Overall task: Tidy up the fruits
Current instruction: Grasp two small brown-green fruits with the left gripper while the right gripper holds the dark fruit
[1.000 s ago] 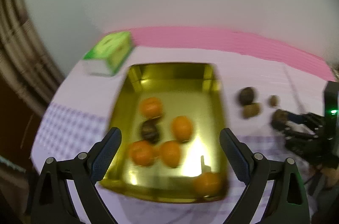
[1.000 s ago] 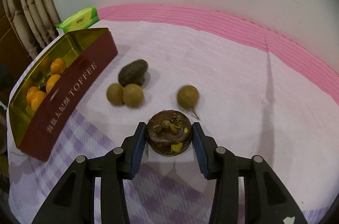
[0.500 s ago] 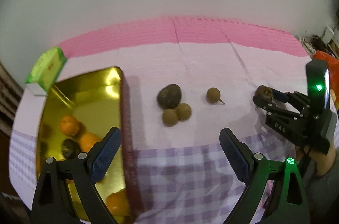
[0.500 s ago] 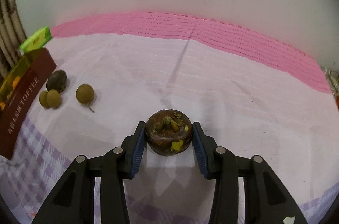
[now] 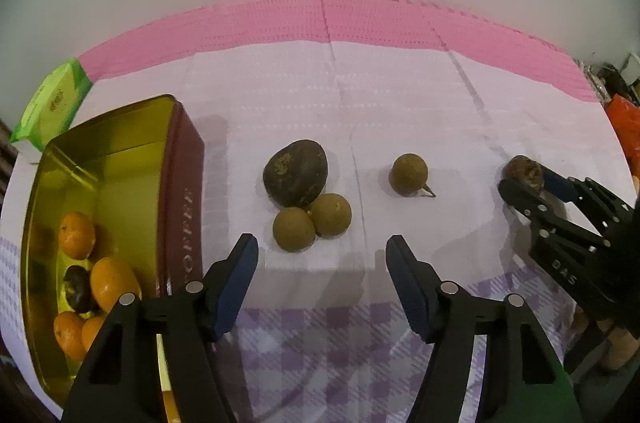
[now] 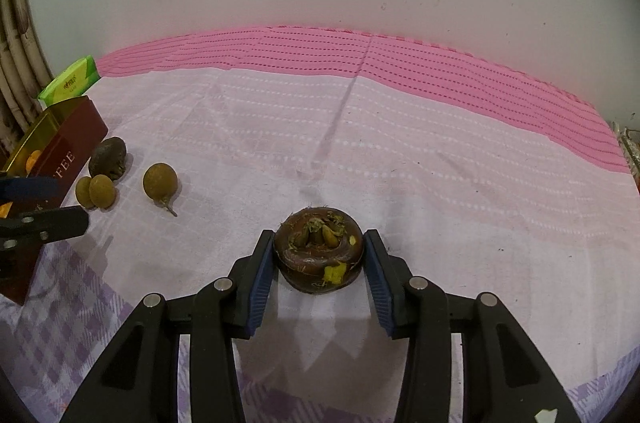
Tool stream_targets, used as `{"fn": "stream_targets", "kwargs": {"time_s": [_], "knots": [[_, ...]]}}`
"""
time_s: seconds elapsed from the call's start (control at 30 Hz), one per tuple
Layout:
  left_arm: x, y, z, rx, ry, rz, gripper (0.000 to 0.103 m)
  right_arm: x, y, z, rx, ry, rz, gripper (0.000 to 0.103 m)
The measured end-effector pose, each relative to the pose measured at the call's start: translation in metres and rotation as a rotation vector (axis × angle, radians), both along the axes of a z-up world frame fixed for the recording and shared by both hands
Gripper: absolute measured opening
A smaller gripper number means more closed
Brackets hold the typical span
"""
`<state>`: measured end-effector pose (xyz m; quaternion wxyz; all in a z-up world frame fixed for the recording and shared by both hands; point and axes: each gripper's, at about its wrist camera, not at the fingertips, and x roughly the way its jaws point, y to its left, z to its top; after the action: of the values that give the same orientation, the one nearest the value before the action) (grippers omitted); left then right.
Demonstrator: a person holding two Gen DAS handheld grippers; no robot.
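My right gripper (image 6: 318, 239) is shut on a dark brown mangosteen (image 6: 318, 259), low over the pink cloth; the left wrist view has that gripper (image 5: 526, 179) at the far right. My left gripper (image 5: 322, 255) hovers just short of a cluster of loose fruit, its jaws closing with nothing between them. The cluster is a dark oval fruit (image 5: 296, 179) touching two round brown fruits (image 5: 294, 229) (image 5: 331, 215). A third brown fruit (image 5: 409, 174) with a stem lies apart to the right. A gold tin (image 5: 186, 207) at the left holds several oranges (image 5: 76, 235) and a dark fruit (image 5: 76, 283).
A green packet (image 5: 52, 103) lies behind the tin, near the table's left edge. The pink cloth (image 6: 360, 71) runs back to a white wall. An orange bag (image 5: 624, 119) sits past the right edge. Curtain folds (image 6: 16, 71) hang at the far left.
The left gripper swung from above the tin over to the loose fruits, dropped lower, and its jaws narrowed. The right gripper carried the mangosteen rightward, away from the tin.
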<state>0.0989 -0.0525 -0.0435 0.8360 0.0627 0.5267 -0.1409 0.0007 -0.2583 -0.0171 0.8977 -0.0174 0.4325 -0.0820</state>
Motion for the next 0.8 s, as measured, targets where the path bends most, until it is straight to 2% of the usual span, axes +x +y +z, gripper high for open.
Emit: {"fn": "stream_targets", "kwargs": {"time_s": [0.27, 0.4, 0.8], "knots": [[0.014, -0.008, -0.009, 0.032, -0.006, -0.007, 0.057, -0.005, -0.005, 0.004, 0.019, -0.005, -0.001, 0.043], [0.020, -0.005, -0.011, 0.030, 0.013, -0.001, 0.046, -0.006, -0.005, 0.004, 0.021, -0.005, -0.002, 0.043], [-0.001, -0.003, 0.001, 0.018, -0.020, -0.026, 0.046, -0.007, -0.004, 0.004, 0.019, -0.004, -0.004, 0.043]]}}
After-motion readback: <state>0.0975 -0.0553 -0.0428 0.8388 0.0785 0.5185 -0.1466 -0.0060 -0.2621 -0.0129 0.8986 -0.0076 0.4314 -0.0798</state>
